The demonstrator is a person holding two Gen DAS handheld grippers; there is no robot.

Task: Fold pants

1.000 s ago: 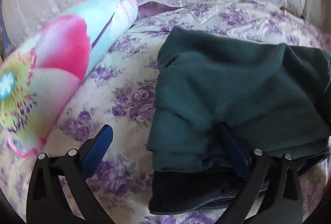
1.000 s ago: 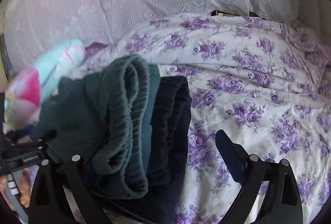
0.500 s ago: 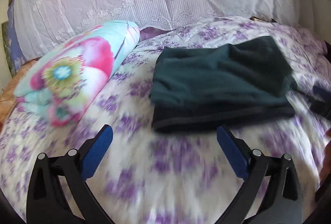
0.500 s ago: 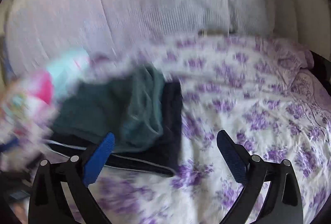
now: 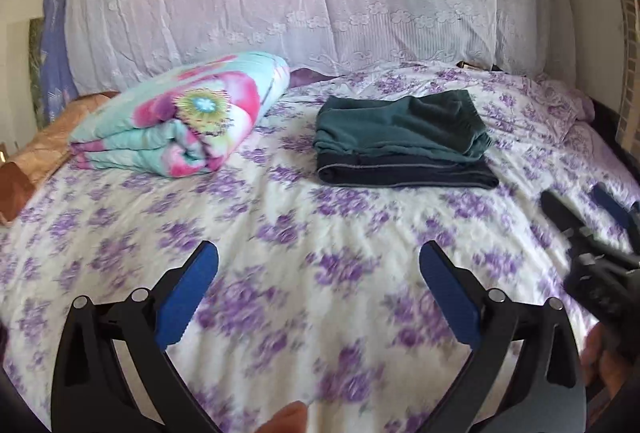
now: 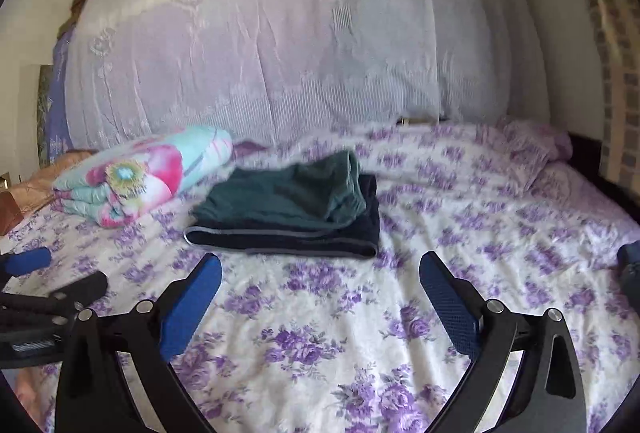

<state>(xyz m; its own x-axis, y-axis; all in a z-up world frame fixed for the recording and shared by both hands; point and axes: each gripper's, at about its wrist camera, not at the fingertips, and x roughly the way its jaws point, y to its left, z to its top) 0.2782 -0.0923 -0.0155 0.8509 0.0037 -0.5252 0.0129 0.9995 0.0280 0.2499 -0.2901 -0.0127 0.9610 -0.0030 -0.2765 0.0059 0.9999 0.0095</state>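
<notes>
Two folded pants, green pants (image 5: 404, 127) stacked on dark pants (image 5: 404, 175), lie at twelve o'clock on the bed (image 5: 320, 253); left gripper (image 5: 318, 273) and right gripper (image 6: 320, 279) hover empty, jaws spread.

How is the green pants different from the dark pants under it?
The green pants lie on top; the dark navy pants lie at the bottom, touching the flowery bedsheet. The green pants look bumpy and rumpled, while the dark navy pants look flat, with a thin pale stripe along the edge. The dark navy pants stick out a bit past the green pants at the front. Both are folded, in one stack, and neither claw touches them.
</notes>
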